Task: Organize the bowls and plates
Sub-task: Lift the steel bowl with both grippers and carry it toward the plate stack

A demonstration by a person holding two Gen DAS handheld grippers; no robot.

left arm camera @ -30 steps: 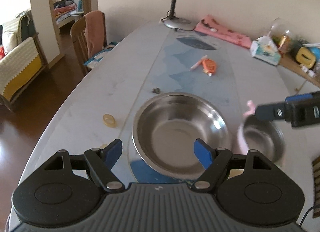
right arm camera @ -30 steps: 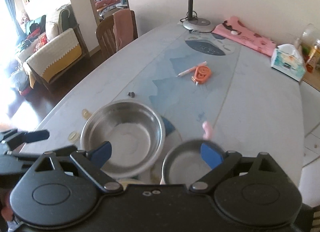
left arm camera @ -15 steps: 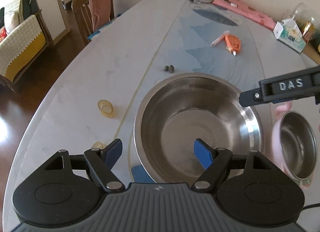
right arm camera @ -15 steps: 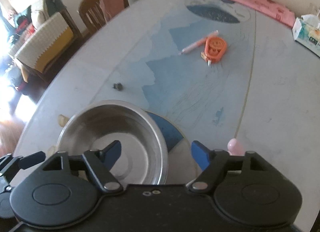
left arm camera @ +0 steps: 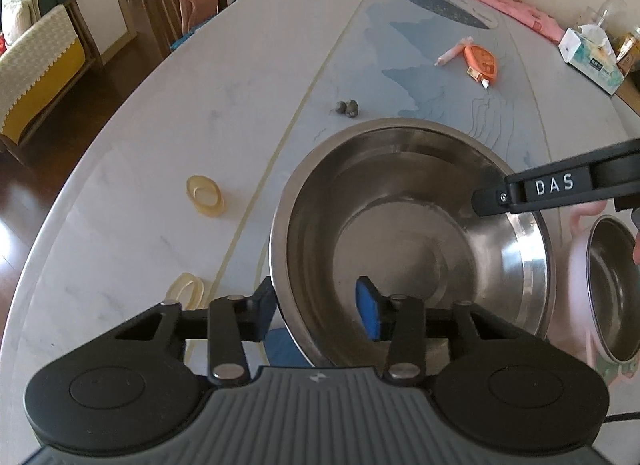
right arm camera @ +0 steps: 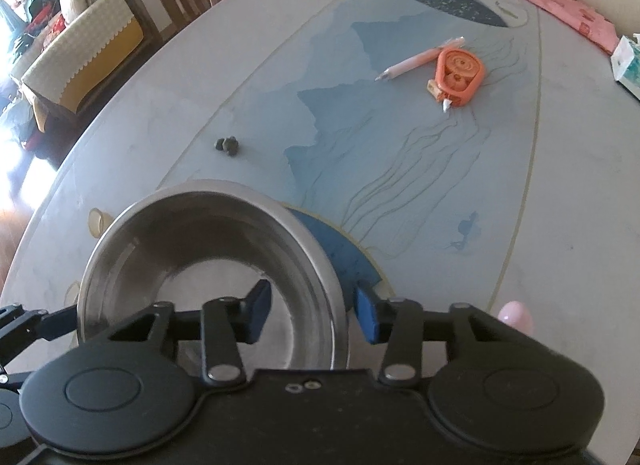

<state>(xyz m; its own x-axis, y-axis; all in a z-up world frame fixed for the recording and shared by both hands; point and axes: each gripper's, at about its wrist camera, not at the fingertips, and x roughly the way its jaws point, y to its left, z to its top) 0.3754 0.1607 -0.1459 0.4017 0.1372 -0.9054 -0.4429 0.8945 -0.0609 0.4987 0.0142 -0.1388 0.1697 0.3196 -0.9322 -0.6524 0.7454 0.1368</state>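
As both grippers angled steeply down over the large steel bowl (left arm camera: 412, 241), each straddled its rim on opposite sides. The left gripper (left arm camera: 316, 307) had one blue pad outside the bowl's near-left wall and one inside; its jaws were closing with the rim between them, and the pads did not yet look pressed on the metal. The right gripper (right arm camera: 312, 311) stood likewise over the bowl's right rim, one pad inside, one outside, jaws closing, not yet clearly clamped.

To do the grasp well, I judge both pairs of pads should seat squarely on the thin wall at matching depth before any lift, since smooth steel could slip or tip if one side bit first.

Just right of the bowl sat a smaller steel bowl with a pink outside (left arm camera: 608, 289), apparently untouched. The large bowl rested on the table (left arm camera: 160, 113), partly over a blue patch of the mat. Left of it lay two yellowish rings (left arm camera: 205, 196); beyond it, small dark lumps (left arm camera: 347, 108), then farther off an orange tape dispenser (right arm camera: 458, 77) and a pink pen (right arm camera: 416, 60).
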